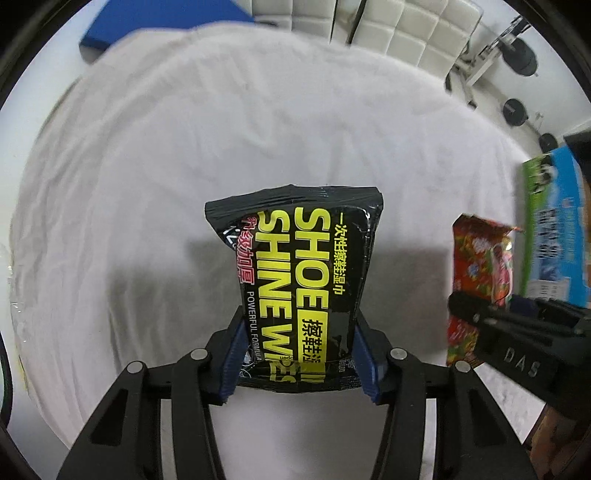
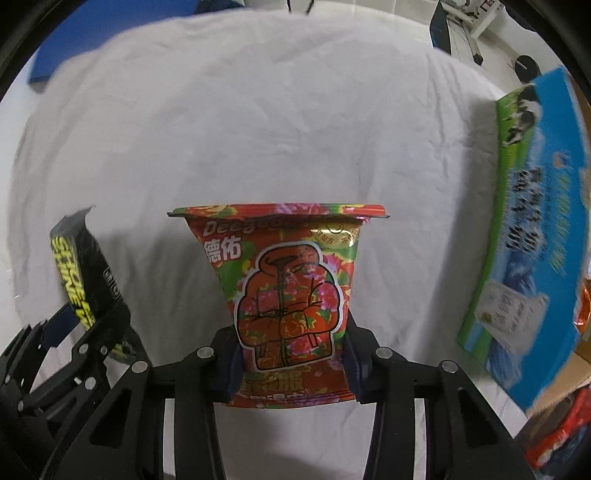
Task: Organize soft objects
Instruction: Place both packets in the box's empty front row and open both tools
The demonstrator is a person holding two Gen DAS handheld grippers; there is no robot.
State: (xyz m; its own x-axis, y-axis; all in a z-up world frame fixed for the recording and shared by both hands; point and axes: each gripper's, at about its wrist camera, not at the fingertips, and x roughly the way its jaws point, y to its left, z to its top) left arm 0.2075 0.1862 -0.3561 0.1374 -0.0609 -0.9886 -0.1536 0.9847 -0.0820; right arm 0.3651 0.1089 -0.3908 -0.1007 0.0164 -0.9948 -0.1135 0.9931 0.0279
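Observation:
My left gripper (image 1: 297,354) is shut on a black shoe shine wipes pack (image 1: 295,266) with yellow lettering and holds it above the white sheet. My right gripper (image 2: 291,362) is shut on a red floral wipes pack (image 2: 288,288) and holds it above the sheet too. The red pack also shows in the left wrist view (image 1: 480,266) at the right, with the right gripper's body below it. The black pack shows in the right wrist view (image 2: 86,280) at the left, held by the left gripper.
A white wrinkled sheet (image 1: 221,129) covers the surface. A blue and green milk carton box (image 2: 535,221) stands open at the right, with red items inside near its bottom. A blue board (image 1: 122,26) lies at the far left. White cushioned chairs (image 1: 406,29) stand behind.

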